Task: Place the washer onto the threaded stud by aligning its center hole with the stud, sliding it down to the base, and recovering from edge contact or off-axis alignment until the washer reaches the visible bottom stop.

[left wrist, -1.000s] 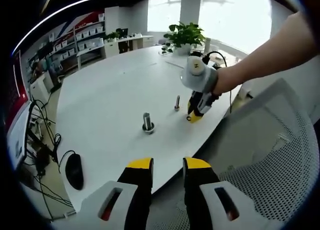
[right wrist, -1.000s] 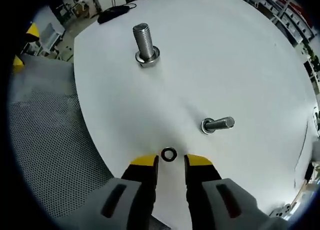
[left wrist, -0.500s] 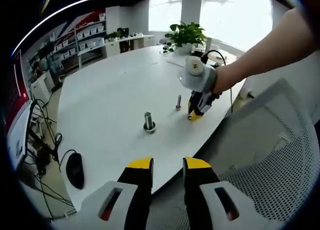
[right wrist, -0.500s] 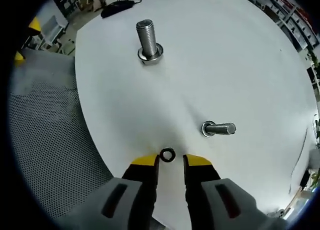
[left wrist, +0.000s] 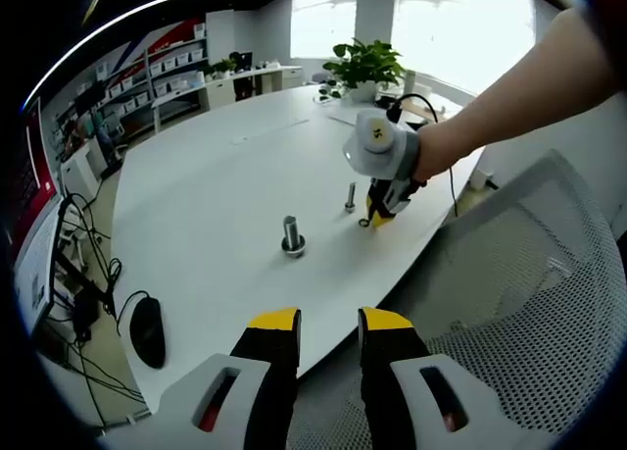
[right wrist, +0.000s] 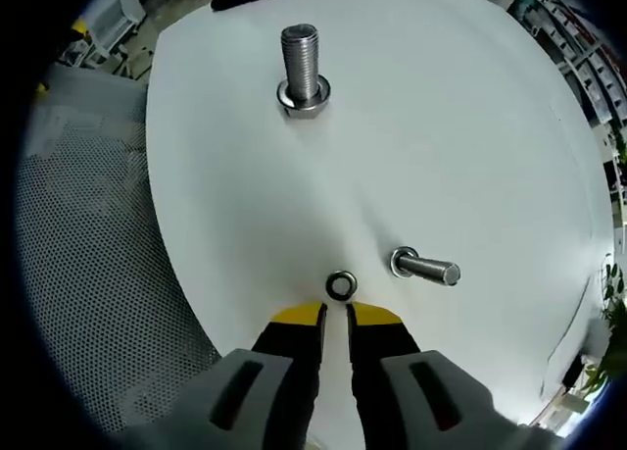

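Washer point(right wrist: 340, 285) is sitting at the tips of the right gripper point(right wrist: 336, 315), whose jaws are standing nearly pressed together; whether they are pinching its hidden edge is unclear. Small threaded stud point(right wrist: 425, 269) is standing just beside it on the white table point(right wrist: 451, 126). Left gripper point(left wrist: 328, 325) is hovering off the table edge, jaws spread and holding nothing.

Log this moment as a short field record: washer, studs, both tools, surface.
washer: at the right tool's jaw tips, not on a stud
large stud: upright, bare, far across the table
small stud: upright, bare, close beside the washer
right tool: jaws nearly together at the washer
left tool: open, holding nothing, off the table edge
surface: white table
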Demonstrator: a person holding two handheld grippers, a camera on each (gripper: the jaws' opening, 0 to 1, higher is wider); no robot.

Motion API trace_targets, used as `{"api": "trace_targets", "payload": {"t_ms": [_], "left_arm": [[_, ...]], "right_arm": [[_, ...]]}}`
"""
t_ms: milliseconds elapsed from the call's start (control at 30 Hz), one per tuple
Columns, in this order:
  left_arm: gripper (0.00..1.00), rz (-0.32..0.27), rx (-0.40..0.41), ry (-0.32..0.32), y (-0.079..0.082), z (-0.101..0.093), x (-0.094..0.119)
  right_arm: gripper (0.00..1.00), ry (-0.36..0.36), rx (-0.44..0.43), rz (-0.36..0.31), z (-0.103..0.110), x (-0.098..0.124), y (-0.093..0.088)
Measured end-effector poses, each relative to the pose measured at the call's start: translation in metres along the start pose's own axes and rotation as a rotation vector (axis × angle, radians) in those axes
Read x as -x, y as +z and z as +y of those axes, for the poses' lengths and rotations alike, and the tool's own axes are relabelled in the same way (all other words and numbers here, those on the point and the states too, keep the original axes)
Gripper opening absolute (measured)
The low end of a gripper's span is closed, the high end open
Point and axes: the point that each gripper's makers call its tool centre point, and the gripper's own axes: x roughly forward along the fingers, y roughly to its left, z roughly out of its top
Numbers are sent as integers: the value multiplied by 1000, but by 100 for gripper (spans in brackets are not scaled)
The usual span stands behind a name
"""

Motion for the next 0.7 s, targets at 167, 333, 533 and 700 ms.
{"api": "trace_targets", "payload": {"t_ms": [167, 333, 533, 700], "left_arm": [[21, 6, 0, -3, -1, 0, 0], [21, 0, 5, 0, 0, 0, 0], [21, 0, 7, 1, 0, 1, 0], [21, 0, 6, 3, 0, 1, 0]], "right_arm": [[13, 8, -30, -8, -2, 0, -1], [16, 27, -46, -37, -3, 0, 1], [18, 32, -52, -43, -1, 0, 5], [22, 23, -44, -85, -1, 0, 12]]}}
